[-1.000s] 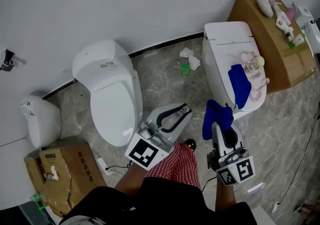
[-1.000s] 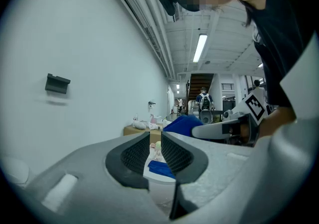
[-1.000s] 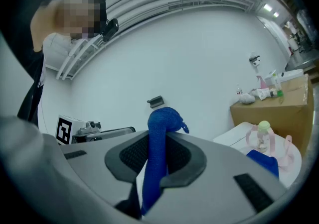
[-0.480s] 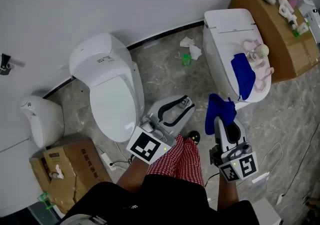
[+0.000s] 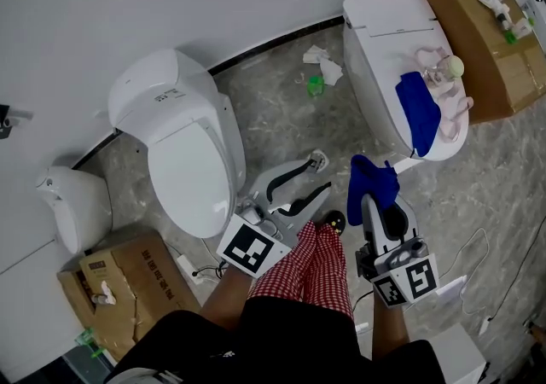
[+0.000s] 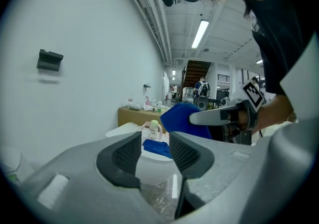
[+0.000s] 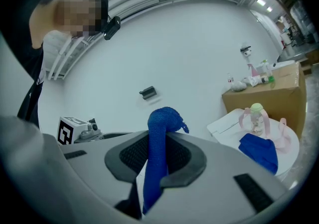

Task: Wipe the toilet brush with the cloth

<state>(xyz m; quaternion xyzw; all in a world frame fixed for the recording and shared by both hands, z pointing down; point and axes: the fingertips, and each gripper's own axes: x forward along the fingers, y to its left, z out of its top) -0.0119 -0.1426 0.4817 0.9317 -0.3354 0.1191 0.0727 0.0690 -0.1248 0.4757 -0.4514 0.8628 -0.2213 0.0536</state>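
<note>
1. Marble floor [image 5: 281, 118] holds two white toilets. On the right toilet [image 5: 375, 41] lid lie a spare cloth [image 5: 418, 113] and a pink stand [image 5: 444, 75].
2. Left gripper [image 6: 155, 143]: its jaws stand apart, have just been opening, and hold nothing.
3. Right gripper [image 7: 158, 149]: clamped on the blue cloth [image 7: 164, 116], which bunches above its jaws, near that toilet's front.

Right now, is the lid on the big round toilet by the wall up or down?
Down. In the head view the toilet lid lies flat and closed, and no opening shows under it.
</note>
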